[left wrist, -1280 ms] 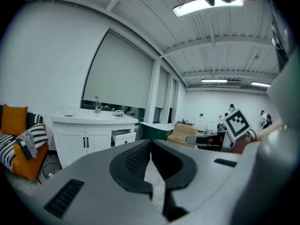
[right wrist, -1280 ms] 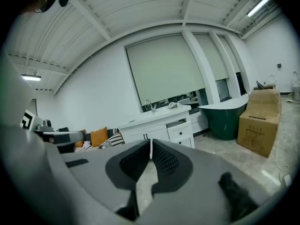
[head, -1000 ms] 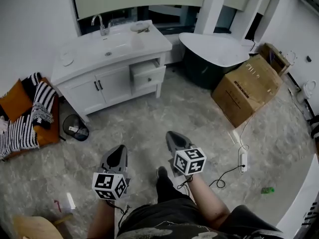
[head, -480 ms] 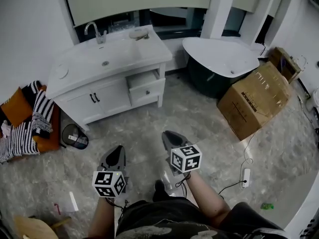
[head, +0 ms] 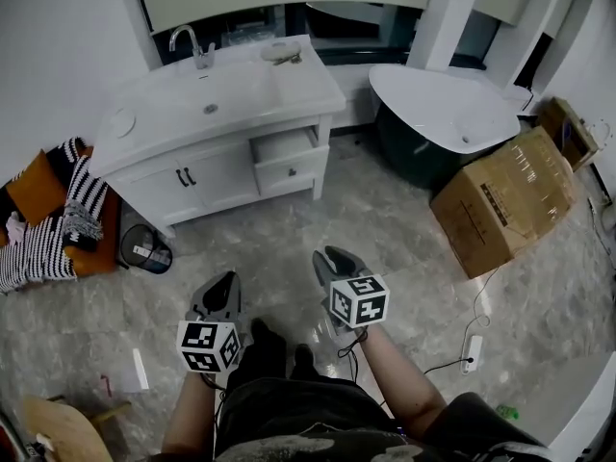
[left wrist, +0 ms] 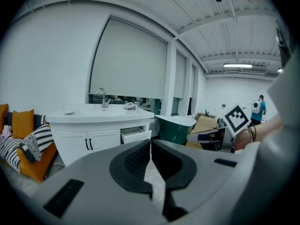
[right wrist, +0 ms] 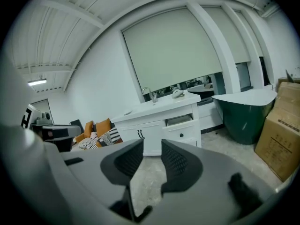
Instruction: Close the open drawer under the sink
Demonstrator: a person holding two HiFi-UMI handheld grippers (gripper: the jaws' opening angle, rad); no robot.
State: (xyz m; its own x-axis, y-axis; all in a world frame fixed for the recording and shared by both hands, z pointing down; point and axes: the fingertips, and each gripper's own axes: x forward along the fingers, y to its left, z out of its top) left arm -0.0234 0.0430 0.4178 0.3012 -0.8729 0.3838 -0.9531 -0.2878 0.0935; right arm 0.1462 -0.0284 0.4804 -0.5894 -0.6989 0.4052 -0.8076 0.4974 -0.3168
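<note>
I hold both tools low in front of me, tipped a little down at the floor [head: 289, 229], because I am not at the drawer yet. My left hand-held gripper [head: 223, 279] has its jaws pressed together, with nothing in them. My right hand-held gripper [head: 332, 255] has just been opening its jaws. They are spread a bit now, and only bare floor shows between them. I think it opens to get ready for the drawer front.

Both tools are well apart from the cabinet [head: 207, 176], so I need to walk closer first. A small bin [head: 146, 248] sits on the floor near the cabinet's left end, out of my way.

Across the floor is the white cabinet. The drawer [head: 289, 157] is on its right side, just under the tabletop [head: 289, 80]. It sticks out toward me, so I can see into its top. The sink [head: 207, 94] is set in the tabletop, to the left of the drawer. I think a flat push on the drawer front should slide it in.
</note>
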